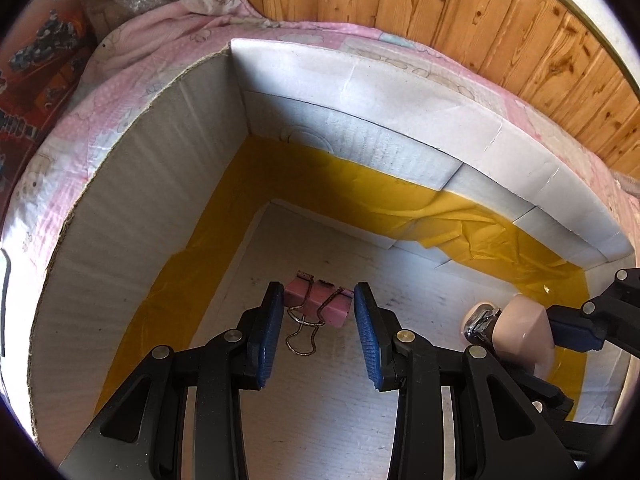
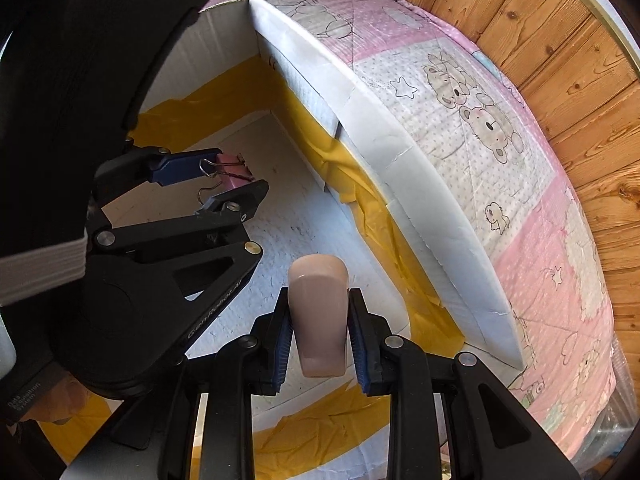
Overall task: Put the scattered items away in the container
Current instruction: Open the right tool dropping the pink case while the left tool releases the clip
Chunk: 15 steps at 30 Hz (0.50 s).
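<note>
Inside a white cardboard box (image 1: 132, 216) lined along its lower walls with glossy, wrinkled yellow tape (image 1: 360, 184), two hand-held grippers work side by side. At the bottom centre of the left wrist view, the left gripper (image 1: 319, 312) has its ribbed blue pads (image 1: 368, 336) set against the two ends of a pink binder clip (image 1: 320, 300), whose thin wire handles loop down between the black fingers; the clip sits low over the pebbled white floor of the box, and whether it touches that floor cannot be told. In the right wrist view the same clip (image 2: 234, 176) appears at centre left, pinched between the left gripper's fingers.

At the bottom centre of the right wrist view, the right gripper (image 2: 318, 344) is clamped narrowly on a smooth, beige, tapered bottle (image 2: 318, 312) with rounded edges. From the left wrist view the bottle (image 1: 520, 328) shows at the right edge, with a shiny metal piece (image 1: 478, 320) at its near end, just above the taped corner of the floor.

The box rests on a quilted pink-and-white blanket (image 2: 480, 120) printed with cartoon bears and stars. Knotty wooden planks (image 1: 440, 8) fill the upper right of both frames. A black sleeve (image 2: 80, 60) with a ribbed white cuff covers the upper left of the right wrist view.
</note>
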Available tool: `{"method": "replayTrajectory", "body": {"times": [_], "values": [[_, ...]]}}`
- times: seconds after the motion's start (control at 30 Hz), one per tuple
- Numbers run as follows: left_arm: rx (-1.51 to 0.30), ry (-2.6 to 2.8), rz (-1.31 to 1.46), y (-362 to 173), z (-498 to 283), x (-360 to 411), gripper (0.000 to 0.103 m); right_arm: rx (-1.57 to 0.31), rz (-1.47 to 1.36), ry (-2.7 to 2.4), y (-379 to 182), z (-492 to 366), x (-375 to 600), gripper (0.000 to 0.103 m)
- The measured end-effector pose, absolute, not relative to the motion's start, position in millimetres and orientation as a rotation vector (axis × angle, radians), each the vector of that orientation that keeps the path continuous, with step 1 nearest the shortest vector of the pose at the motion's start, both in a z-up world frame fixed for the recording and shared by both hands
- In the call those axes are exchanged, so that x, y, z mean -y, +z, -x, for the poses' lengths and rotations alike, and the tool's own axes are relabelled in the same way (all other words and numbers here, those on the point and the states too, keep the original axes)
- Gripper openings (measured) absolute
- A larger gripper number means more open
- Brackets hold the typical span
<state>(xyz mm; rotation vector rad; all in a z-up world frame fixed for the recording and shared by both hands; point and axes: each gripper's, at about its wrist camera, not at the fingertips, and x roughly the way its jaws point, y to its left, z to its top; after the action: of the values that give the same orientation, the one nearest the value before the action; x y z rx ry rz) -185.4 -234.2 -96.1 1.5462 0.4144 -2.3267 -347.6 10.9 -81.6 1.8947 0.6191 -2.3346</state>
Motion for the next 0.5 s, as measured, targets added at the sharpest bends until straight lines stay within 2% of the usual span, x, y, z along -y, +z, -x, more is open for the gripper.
{"method": "replayTrajectory", "body": {"times": [0.37, 0.4, 0.47, 0.5], "values": [[-0.418, -2.312, -1.587, -104.7, 189.7, 230.7, 0.040, -0.626, -1.896, -2.342, -84.8, 346.5, -12.4, 0.028], [-0.424, -2.311, -1.590, -105.1, 190.0, 230.4, 0.041, -0.621, -1.895, -2.347, -84.2, 346.0, -13.2, 0.028], [-0.423, -2.318, -1.592, -104.6, 189.9, 229.3, 0.051, -0.601, -1.890, -2.358, -82.7, 344.6, -14.9, 0.030], [-0.416, -2.322, -1.595, -104.4, 189.4, 228.8, 0.051, -0.597, -1.886, -2.362, -81.8, 343.6, -15.2, 0.030]]}}
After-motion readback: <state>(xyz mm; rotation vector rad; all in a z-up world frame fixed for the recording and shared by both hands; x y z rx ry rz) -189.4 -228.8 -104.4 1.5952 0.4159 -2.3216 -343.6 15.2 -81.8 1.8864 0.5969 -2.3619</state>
